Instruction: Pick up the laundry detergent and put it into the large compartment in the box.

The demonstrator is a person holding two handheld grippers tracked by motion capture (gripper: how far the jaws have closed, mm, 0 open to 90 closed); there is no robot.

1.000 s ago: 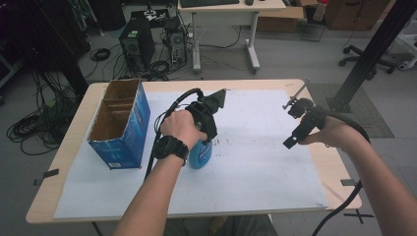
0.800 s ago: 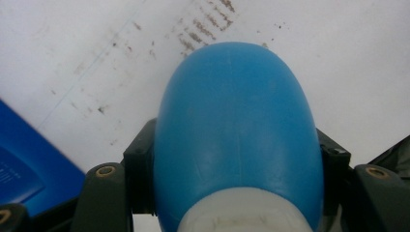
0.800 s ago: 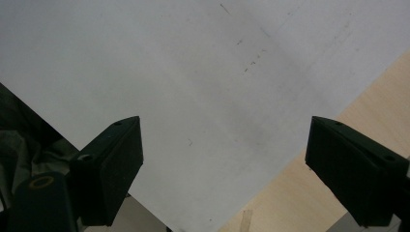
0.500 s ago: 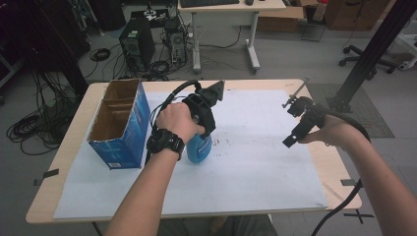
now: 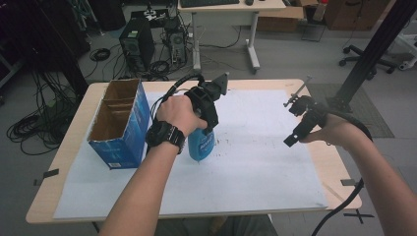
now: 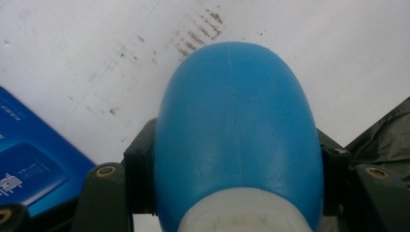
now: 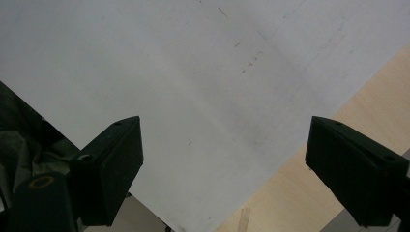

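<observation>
Currently, held item: a blue plastic bottle (image 5: pixel 200 143) with a white band near its neck, clamped by the left gripper (image 5: pixel 204 105) and seen in the high view just right of the cardboard box.
Left gripper: its jaws press on both sides of the blue plastic bottle (image 6: pixel 237 140); in the left gripper view the bottle's rounded body points away over the paper.
Left hand: the hand (image 5: pixel 178 114) wraps the gripper's body, with a black wristwatch (image 5: pixel 164 135) on the wrist.
Bottle height: whether its base touches the paper cannot be told.
Right gripper: the right gripper (image 5: pixel 299 123) sits well apart, near the table's right edge, jaws spread wide with nothing between them.
Right gripper view: the two black jaws (image 7: pixel 251 164) stand far apart over white paper and a strip of bare wood.
Box: an open cardboard box (image 5: pixel 120 125) with blue printed sides stands at the left of the table, just beside the bottle.
Surface: a white paper sheet (image 5: pixel 255 167) covers most of the wooden table (image 5: pixel 339 169); small brown marks lie on it near the bottle.
</observation>
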